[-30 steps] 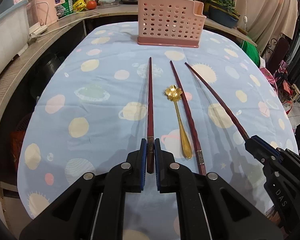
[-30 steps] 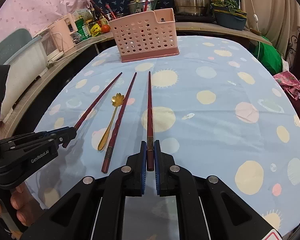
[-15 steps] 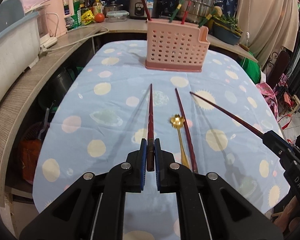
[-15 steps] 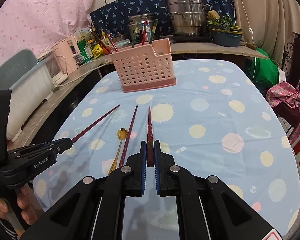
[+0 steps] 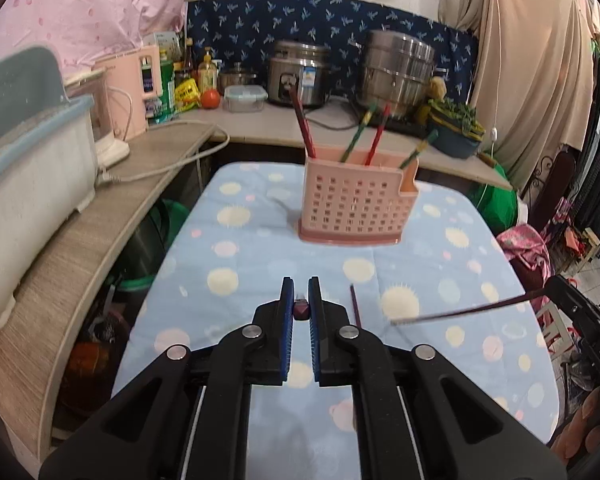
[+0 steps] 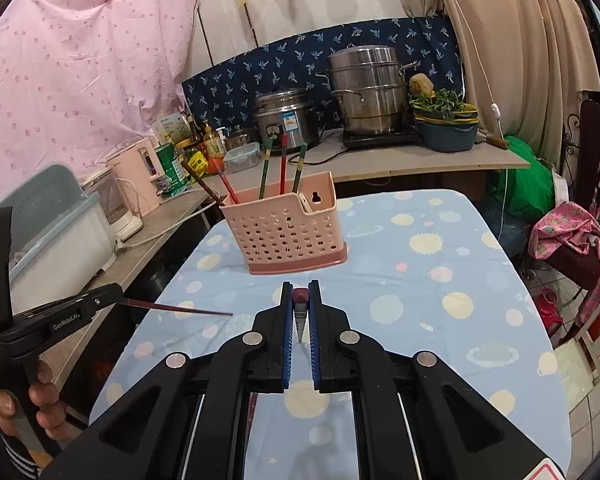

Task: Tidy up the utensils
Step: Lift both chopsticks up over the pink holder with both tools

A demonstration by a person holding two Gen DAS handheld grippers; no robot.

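A pink perforated utensil holder [image 5: 356, 208] [image 6: 284, 232] stands on the far part of the spotted blue tablecloth [image 5: 260, 248], with several chopsticks upright in it. My left gripper [image 5: 301, 284] is shut on a dark red chopstick [image 5: 301, 313], seen end-on, lifted off the cloth. My right gripper [image 6: 300, 286] is shut on a second dark red chopstick [image 6: 300, 298]. Each view shows the other gripper from the side with its chopstick sticking out [image 5: 460, 314] [image 6: 180, 308]. A third chopstick [image 5: 355, 308] lies on the cloth. The gold spoon is hidden.
A wooden counter [image 5: 80, 248] curves along the left and back, carrying a white and blue bin [image 5: 28, 184], a pink appliance [image 5: 128, 92], a rice cooker [image 5: 296, 76] and a steel steamer pot [image 5: 400, 68]. The table drops off at the right beside clothes and chairs [image 6: 572, 236].
Both grippers have risen together, lifting their chopsticks off the cloth. The views have tipped up toward the holder, and the spoon and third chopstick have slipped low behind the fingers.
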